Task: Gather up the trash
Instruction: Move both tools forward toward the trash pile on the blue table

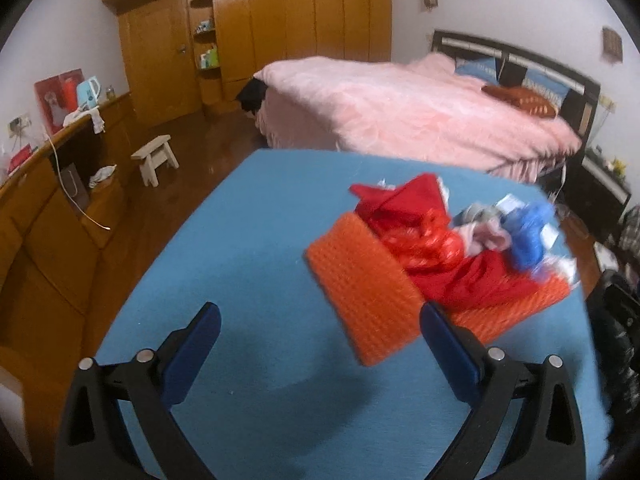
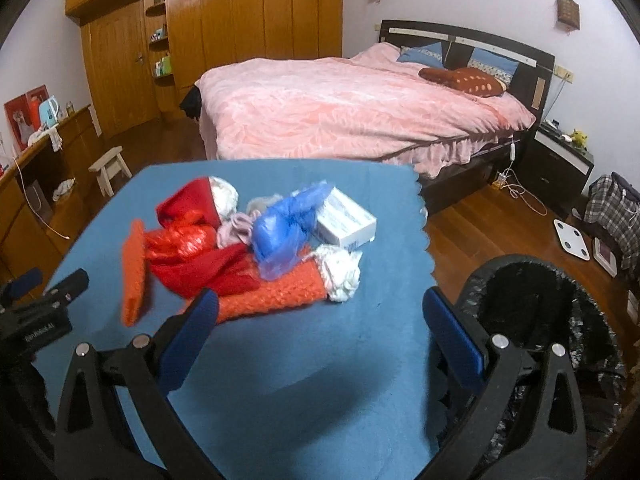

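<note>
A pile of trash lies on a blue cloth-covered table (image 2: 300, 360): an orange mesh sheet (image 2: 276, 294), red plastic bags (image 2: 188, 244), a blue plastic bag (image 2: 280, 232), a white box (image 2: 346, 220) and crumpled white tissue (image 2: 340, 272). The same pile shows in the left wrist view, with the orange mesh (image 1: 368, 300) nearest and the red bags (image 1: 420, 236) behind. My left gripper (image 1: 320, 320) is open and empty, just short of the mesh. My right gripper (image 2: 320, 308) is open and empty, in front of the pile. The left gripper (image 2: 44, 292) shows at the left edge.
A bin lined with a black bag (image 2: 532, 312) stands by the table's right side. A bed with a pink cover (image 2: 352, 108) is beyond the table. A wooden wardrobe (image 2: 224, 40), a small stool (image 2: 110, 170) and a long wooden counter (image 1: 48, 216) stand at the left.
</note>
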`<control>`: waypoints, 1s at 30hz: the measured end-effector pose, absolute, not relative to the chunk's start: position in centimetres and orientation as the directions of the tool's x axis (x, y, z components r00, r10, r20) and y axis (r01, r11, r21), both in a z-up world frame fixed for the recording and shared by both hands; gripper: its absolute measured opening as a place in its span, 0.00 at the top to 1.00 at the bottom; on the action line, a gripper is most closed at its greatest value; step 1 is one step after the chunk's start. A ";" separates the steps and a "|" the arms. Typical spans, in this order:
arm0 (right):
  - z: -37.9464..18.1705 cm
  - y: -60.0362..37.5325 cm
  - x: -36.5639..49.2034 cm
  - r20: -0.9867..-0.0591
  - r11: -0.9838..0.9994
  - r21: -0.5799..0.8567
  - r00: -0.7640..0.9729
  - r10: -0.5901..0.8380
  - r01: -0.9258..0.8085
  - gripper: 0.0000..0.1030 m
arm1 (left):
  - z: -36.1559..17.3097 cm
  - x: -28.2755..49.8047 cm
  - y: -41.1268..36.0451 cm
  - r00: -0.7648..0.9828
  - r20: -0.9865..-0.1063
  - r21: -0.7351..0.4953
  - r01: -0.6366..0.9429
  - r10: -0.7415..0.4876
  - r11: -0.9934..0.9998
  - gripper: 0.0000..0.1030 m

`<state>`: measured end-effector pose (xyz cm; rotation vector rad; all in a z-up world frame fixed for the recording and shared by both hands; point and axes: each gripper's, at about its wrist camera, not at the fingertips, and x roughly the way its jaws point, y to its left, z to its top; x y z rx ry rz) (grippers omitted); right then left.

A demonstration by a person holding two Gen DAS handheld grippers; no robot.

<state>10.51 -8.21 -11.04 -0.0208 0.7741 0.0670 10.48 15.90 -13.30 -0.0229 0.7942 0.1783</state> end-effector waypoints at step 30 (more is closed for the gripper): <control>-16.0 -7.1 14.7 -0.742 0.994 -0.021 0.668 0.055 -0.105 0.26 | -19.2 16.4 13.0 0.590 -0.807 0.015 -0.007 0.016 1.000 0.44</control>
